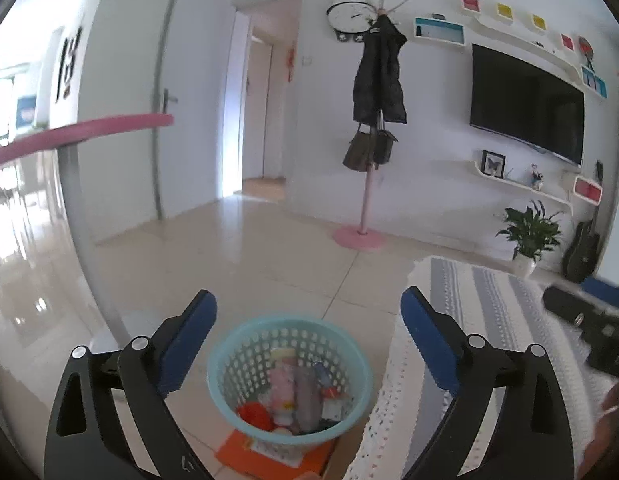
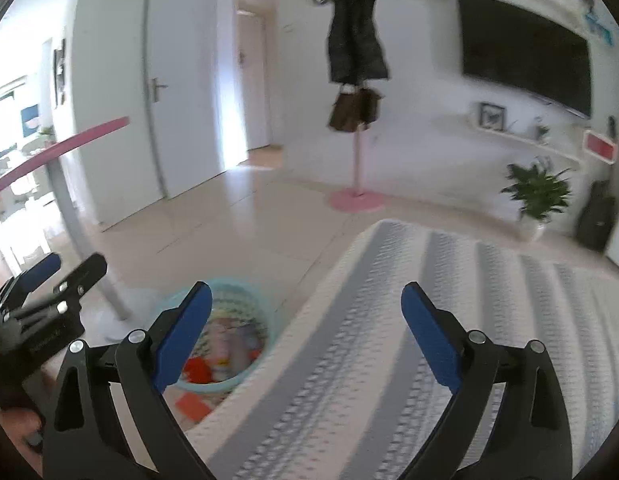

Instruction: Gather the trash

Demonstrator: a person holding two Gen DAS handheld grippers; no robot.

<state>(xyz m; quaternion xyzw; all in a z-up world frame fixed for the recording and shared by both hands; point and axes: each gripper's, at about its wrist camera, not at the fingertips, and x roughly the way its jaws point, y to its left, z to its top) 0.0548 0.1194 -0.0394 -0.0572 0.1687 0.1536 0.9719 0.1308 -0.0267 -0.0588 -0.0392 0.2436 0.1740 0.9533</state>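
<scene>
At the left, the left gripper (image 1: 309, 308) hangs above the turquoise basket (image 1: 229, 360) on the floor, fingers spread wide with nothing between them; inside lie wrappers and a small bottle, so the drop looks done. To the right, the right gripper (image 2: 307, 300) is over the striped cloth (image 2: 429, 320), likewise splayed and empty; the next move calls for finding any remaining trash, none visible here.

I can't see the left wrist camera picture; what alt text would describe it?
The open left gripper, holding nothing, points down at a turquoise basket of trash on the tiled floor, beside a striped tablecloth. Behind stand a coat rack, a wall television and a potted plant.
</scene>
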